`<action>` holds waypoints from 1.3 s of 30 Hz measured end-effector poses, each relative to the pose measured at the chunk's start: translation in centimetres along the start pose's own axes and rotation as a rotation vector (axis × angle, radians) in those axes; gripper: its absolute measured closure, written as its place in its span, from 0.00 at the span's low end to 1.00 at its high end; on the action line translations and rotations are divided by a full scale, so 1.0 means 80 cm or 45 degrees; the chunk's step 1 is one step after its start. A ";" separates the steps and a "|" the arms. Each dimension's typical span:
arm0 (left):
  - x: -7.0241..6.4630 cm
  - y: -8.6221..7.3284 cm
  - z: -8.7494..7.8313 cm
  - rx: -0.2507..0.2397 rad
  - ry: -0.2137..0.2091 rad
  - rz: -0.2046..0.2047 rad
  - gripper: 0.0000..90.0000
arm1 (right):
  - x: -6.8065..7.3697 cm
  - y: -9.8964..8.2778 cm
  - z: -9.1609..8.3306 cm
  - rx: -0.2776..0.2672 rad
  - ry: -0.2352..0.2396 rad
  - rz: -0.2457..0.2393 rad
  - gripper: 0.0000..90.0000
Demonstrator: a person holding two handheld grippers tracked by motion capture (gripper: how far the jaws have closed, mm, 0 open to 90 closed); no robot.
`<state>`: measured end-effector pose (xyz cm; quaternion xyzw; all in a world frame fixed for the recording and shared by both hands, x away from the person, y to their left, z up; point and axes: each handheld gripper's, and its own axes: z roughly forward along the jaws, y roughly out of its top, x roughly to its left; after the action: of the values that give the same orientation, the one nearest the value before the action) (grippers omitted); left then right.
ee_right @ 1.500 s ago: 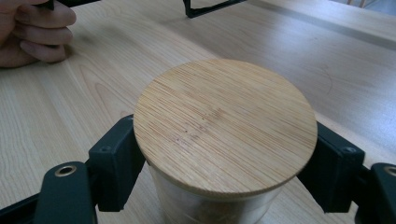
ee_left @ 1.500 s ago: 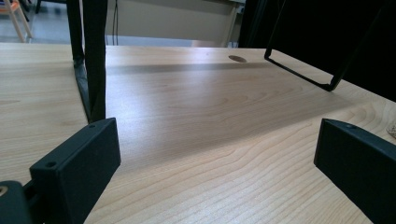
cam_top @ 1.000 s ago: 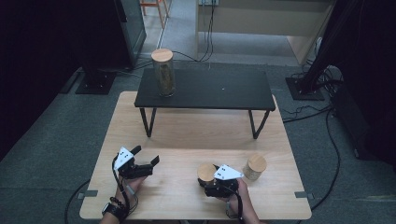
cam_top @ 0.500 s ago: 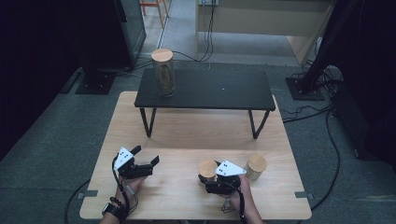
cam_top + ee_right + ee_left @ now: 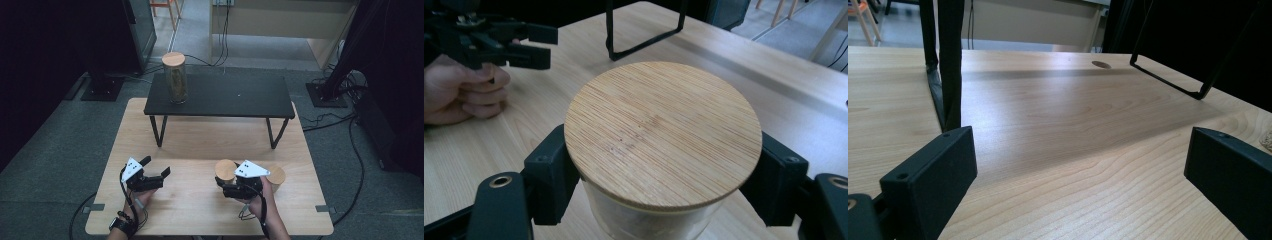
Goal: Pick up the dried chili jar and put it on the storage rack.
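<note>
High view: the right gripper is seen near the front edge of the pale wooden desk, its jaws closed around a glass jar with a round bamboo lid. Compared with a second ago, the jar and gripper sit slightly higher in the picture, so the jar is judged to have been lifted off the desk. A second bamboo-lidded jar stands just beside the right gripper, on its outer side. The left gripper is held well apart, unmoved, jaws spread with nothing between them. Farther off, a low black metal-legged shelf carries a tall bamboo-lidded jar.

Left gripper view: open jaws frame bare desk, with the shelf's legs ahead.

Right gripper view: the lidded jar is clamped just under its lid between both jaws. The left gripper shows beyond it, to the upper left. The carry has likely begun, perhaps toward the shelf.
</note>
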<state>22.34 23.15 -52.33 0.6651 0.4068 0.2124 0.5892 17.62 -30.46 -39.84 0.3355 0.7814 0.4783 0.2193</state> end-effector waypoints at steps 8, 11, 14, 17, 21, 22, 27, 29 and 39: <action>0.001 0.000 0.000 0.000 -0.007 0.001 0.00 | -0.008 0.024 -0.010 -0.021 0.006 0.001 0.28; 0.001 0.001 0.000 0.005 -0.009 0.003 0.00 | -0.014 0.033 -0.014 -0.033 0.009 0.012 0.28; 0.001 0.001 0.000 0.006 -0.009 0.000 0.00 | -0.019 0.043 -0.016 -0.042 0.003 0.016 0.29; 0.001 0.001 0.000 0.007 -0.011 0.000 0.00 | -0.025 0.054 -0.019 -0.052 0.003 0.024 0.28; 0.002 0.001 0.000 0.005 -0.011 -0.003 0.00 | -0.033 0.067 -0.022 -0.060 0.020 0.050 0.28; 0.002 0.001 0.000 0.004 -0.011 -0.003 0.00 | -0.034 0.071 -0.023 -0.058 0.017 0.049 0.29; 0.002 0.000 0.000 0.002 -0.013 -0.003 0.00 | -0.035 0.085 -0.027 -0.063 0.004 0.036 0.28; 0.002 0.001 0.000 0.005 -0.015 -0.003 0.00 | -0.036 0.089 -0.027 -0.068 0.001 0.032 0.28; 0.003 -0.001 0.000 -0.003 -0.018 -0.004 0.00 | -0.042 0.118 -0.029 -0.077 -0.010 0.038 0.29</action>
<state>22.46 23.36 -52.41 0.6652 0.4033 0.2072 0.5932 21.31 -31.32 -30.28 0.3423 0.7605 0.5038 0.2251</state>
